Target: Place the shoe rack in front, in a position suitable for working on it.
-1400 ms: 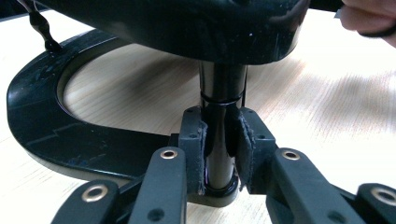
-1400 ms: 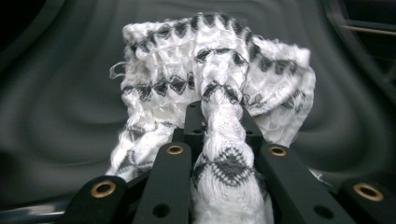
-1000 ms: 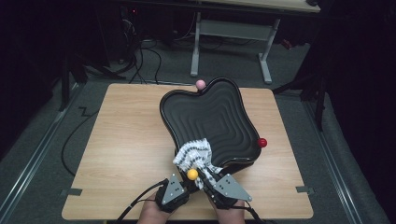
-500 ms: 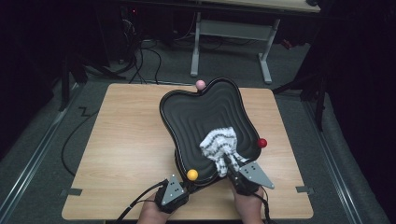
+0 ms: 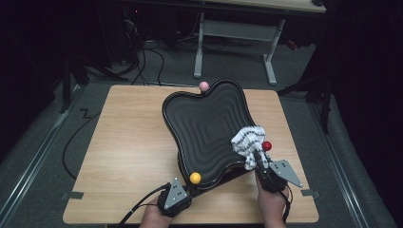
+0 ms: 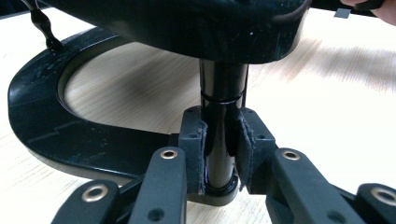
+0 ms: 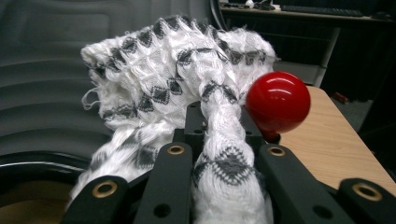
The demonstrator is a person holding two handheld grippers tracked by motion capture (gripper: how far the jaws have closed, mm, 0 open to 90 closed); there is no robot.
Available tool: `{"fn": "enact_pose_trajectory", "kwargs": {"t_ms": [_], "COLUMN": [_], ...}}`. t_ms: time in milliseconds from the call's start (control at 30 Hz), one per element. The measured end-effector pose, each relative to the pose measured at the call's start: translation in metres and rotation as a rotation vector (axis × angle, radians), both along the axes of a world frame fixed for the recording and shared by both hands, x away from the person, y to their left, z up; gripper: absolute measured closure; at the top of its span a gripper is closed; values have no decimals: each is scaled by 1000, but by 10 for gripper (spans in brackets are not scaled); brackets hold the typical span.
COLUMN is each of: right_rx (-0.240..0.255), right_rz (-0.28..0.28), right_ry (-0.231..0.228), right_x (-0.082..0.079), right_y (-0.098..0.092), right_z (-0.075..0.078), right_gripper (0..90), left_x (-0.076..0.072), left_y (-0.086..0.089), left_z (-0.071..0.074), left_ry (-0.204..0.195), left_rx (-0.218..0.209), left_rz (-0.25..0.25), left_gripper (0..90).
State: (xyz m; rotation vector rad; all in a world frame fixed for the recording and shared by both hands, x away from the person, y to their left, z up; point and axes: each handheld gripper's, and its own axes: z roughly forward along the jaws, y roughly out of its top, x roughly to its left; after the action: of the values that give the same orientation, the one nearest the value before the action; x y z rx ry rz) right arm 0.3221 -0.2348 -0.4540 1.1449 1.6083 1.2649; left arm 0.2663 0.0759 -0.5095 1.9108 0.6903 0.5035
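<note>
A light wooden table [image 5: 119, 156] stands on a grey carpeted floor [image 5: 43, 142]. Small grey tape marks sit at its near left corner [image 5: 70, 195] and its near right corner [image 5: 308, 193]. A thin black cable [image 5: 76, 142] snakes over the floor just left of the table. More black cables [image 5: 142, 61] lie tangled on the far left. Beyond the table's far edge stands a desk frame with white legs [image 5: 233, 33]. Pale floor rails run along the left [image 5: 33, 156] and the right [image 5: 342, 161]. On a far desk lies a dark keyboard [image 7: 322, 9].
</note>
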Motion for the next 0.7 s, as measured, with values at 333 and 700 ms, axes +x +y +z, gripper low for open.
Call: {"fn": "enact_pose_trajectory", "kwargs": {"t_ms": [333, 700], "right_rx": [-21, -62], "right_rz": [74, 157], "right_ry": [-22, 61], "right_x": [-42, -43], "right_y": [10, 39], "right_z": [4, -20], "right_gripper": [804, 804], "left_x": [15, 19], "left_y": [-1, -1], "left_z": [2, 1], "left_ry": [27, 31], "left_rx": [-12, -25], "left_rz": [40, 65], "left_gripper": [744, 744]}}
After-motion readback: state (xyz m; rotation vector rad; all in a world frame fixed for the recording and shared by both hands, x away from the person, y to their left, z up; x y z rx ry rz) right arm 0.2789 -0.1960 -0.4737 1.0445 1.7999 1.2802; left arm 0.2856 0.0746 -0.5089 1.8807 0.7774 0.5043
